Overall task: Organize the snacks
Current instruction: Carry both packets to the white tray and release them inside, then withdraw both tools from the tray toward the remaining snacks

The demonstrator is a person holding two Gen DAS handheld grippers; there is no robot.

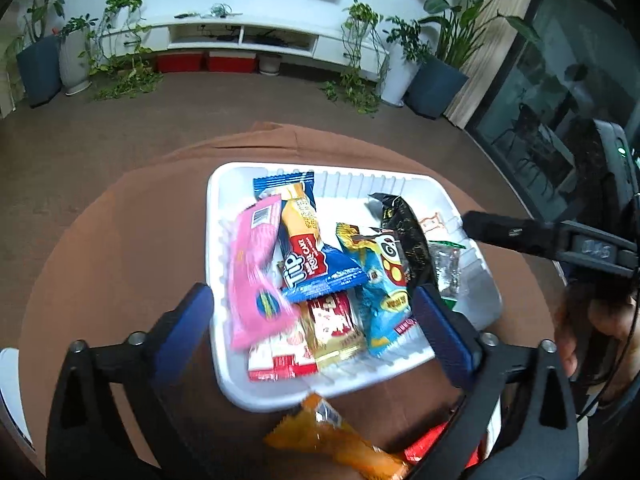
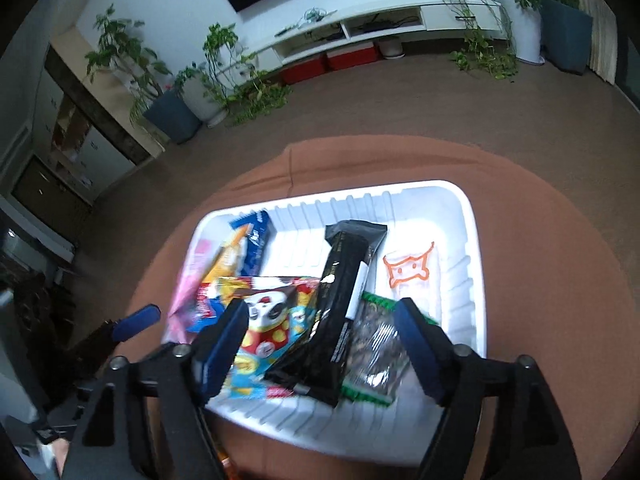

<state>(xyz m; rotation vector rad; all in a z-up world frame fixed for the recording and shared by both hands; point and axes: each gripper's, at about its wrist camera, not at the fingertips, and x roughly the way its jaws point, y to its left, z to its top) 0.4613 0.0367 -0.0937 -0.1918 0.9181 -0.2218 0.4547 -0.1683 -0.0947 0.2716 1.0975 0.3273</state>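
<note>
A white tray (image 1: 224,184) on the brown-clothed round table holds several snack packets. Among them are a pink one (image 1: 256,272), a blue roll-cake one (image 1: 308,256), a blue panda one (image 1: 380,276) and a long black one (image 1: 404,232). My left gripper (image 1: 312,300) hovers open over the tray's near left part, with nothing between its pads. In the right wrist view my right gripper (image 2: 322,312) stands open above the black packet (image 2: 344,292), the panda packet (image 2: 268,320) and a clear green-edged packet (image 2: 376,344), gripping none of them.
An orange packet (image 1: 336,436) and a red one (image 1: 432,444) lie on the cloth in front of the tray. The tray's far right floor (image 2: 408,270) is bare apart from an orange drawing. Beyond the table are floor, potted plants (image 1: 436,80) and a white TV unit (image 1: 240,36).
</note>
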